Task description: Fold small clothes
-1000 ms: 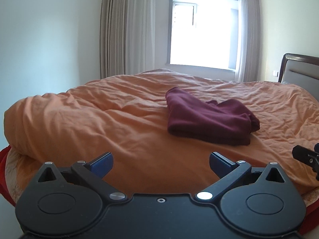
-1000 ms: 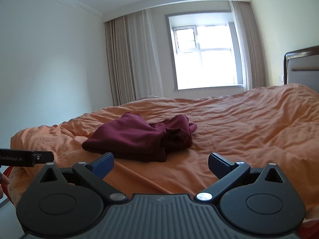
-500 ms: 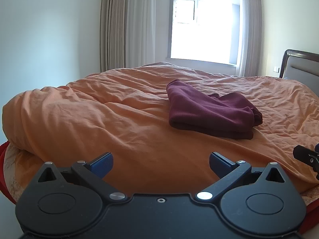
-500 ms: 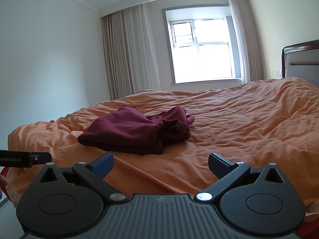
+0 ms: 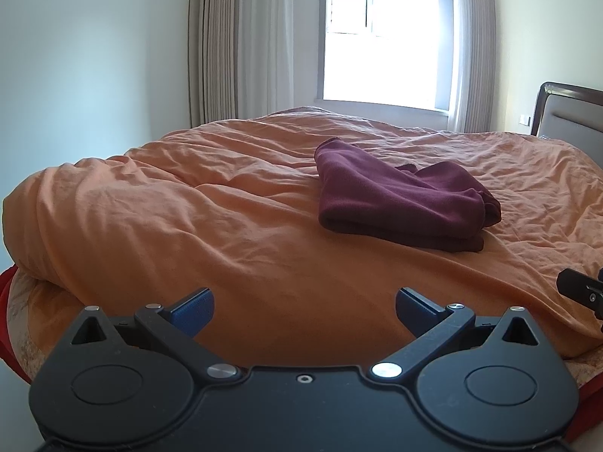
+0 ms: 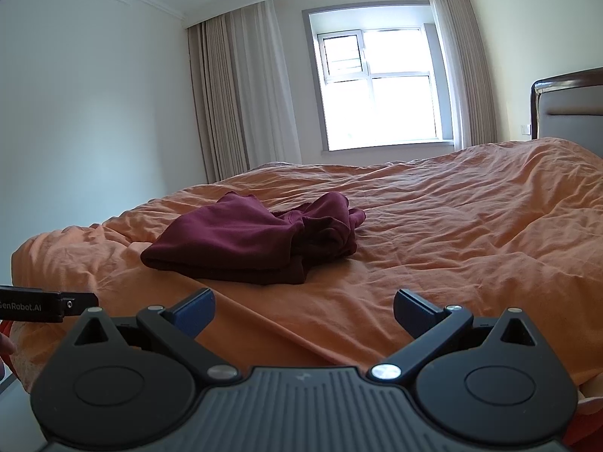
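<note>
Maroon garment [image 5: 399, 203] sits bunched and half-folded on the orange duvet [image 5: 188, 226], well ahead of both sets of fingers: ahead-right of the left gripper [image 5: 304, 310], ahead-left of the right gripper [image 6: 304, 310]. Both have their fingers spread wide, holding nothing, hovering over the bed's near edge. Risk: soft, wrinkled duvet under thin cloth, so a low pinch likely grabs bedding too, or only the top layer, dragging the stack apart.
</note>
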The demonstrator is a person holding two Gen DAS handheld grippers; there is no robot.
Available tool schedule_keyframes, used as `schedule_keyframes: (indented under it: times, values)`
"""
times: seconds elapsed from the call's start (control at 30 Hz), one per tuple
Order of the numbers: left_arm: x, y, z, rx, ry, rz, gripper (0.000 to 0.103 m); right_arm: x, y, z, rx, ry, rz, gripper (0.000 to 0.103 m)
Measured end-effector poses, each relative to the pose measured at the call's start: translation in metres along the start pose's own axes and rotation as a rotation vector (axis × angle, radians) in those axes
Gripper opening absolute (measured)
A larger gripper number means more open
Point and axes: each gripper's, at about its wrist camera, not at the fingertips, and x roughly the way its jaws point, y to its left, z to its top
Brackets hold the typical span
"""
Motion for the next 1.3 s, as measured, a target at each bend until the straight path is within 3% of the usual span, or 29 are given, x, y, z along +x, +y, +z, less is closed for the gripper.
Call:
schedule_keyframes:
  times: [1.3]
  values:
    - [0.0027,-0.0029,-0.0025,0.004,0.012,0.004,0.102,0.0030,-0.0029,-0.0025,0.011,0.017,0.000,0.103]
